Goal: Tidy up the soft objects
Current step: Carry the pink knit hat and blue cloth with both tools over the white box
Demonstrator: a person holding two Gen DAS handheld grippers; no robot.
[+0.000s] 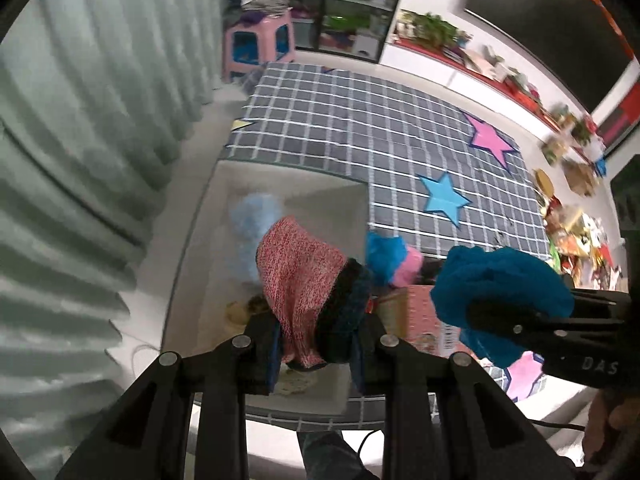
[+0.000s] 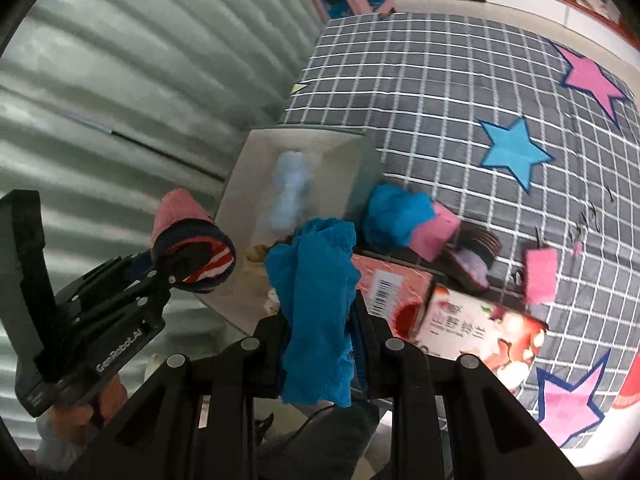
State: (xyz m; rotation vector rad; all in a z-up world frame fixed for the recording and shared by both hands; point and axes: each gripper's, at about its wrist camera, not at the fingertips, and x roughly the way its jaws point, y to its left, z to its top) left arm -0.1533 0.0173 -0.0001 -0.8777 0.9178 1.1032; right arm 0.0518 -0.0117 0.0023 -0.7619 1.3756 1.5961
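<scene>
Grippers both loaded.
We pinch a red sock [image 1: 298, 280] in our left gripper [image 1: 316, 344], a blue cloth [image 2: 316, 288] in our right gripper [image 2: 320, 344], above a white bin [image 1: 224, 216].

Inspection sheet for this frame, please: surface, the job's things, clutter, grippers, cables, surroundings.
Surface: grey checked cloth with star patches.
Job's things: red knit cloth and blue cloth, both held up; white bin holds a pale blue fluffy item.
Clutter: printed boxes, pink sponges, another blue cloth.
Grippers: left gripper shut on red knit cloth; right gripper shut on blue cloth.
Cables: thin dark cable.
Surroundings: grey curtain, pink stool.
</scene>
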